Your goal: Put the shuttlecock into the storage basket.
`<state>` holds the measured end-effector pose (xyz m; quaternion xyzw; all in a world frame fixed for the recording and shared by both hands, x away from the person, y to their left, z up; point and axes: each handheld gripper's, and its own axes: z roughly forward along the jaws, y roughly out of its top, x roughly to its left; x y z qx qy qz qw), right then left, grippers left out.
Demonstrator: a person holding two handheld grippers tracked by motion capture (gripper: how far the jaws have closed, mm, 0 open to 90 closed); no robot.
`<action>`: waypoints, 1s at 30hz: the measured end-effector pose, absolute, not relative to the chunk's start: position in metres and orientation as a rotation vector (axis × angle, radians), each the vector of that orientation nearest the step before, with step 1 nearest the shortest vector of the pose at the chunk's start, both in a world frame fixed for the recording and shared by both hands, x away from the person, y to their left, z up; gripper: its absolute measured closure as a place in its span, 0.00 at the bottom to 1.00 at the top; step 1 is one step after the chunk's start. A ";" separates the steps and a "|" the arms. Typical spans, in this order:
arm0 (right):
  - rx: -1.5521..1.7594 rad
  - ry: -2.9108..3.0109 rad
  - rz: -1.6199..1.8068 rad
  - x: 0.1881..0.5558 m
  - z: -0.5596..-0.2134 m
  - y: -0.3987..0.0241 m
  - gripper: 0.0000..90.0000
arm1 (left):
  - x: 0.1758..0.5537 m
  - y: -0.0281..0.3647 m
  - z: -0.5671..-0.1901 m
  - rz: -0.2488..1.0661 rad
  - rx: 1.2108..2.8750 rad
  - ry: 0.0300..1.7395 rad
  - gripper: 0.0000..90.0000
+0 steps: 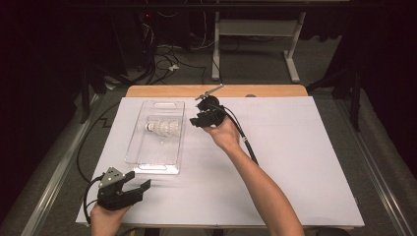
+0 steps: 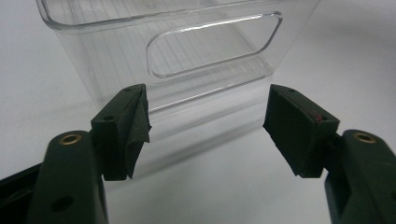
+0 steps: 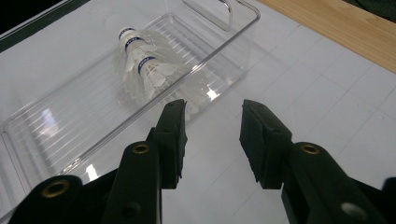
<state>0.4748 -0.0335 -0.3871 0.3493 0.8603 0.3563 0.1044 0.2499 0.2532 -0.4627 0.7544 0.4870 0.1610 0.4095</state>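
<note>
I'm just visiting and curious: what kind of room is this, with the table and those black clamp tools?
Probably a lab or workshop set up for recording. A white sheet covers the table, loose cables lie on the floor behind it, and a hand-held gripper trails a cable beside a clear tray holding shuttlecocks.
</note>
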 end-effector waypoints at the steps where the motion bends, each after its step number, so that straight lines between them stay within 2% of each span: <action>1: 1.024 2.536 1.049 0.475 -0.387 -0.035 0.68 | 0.250 0.253 -0.463 0.405 1.900 1.227 0.35; 30: 1.089 2.510 1.078 0.470 -0.393 -0.069 0.68 | 0.250 0.253 -0.463 0.406 1.900 1.229 0.35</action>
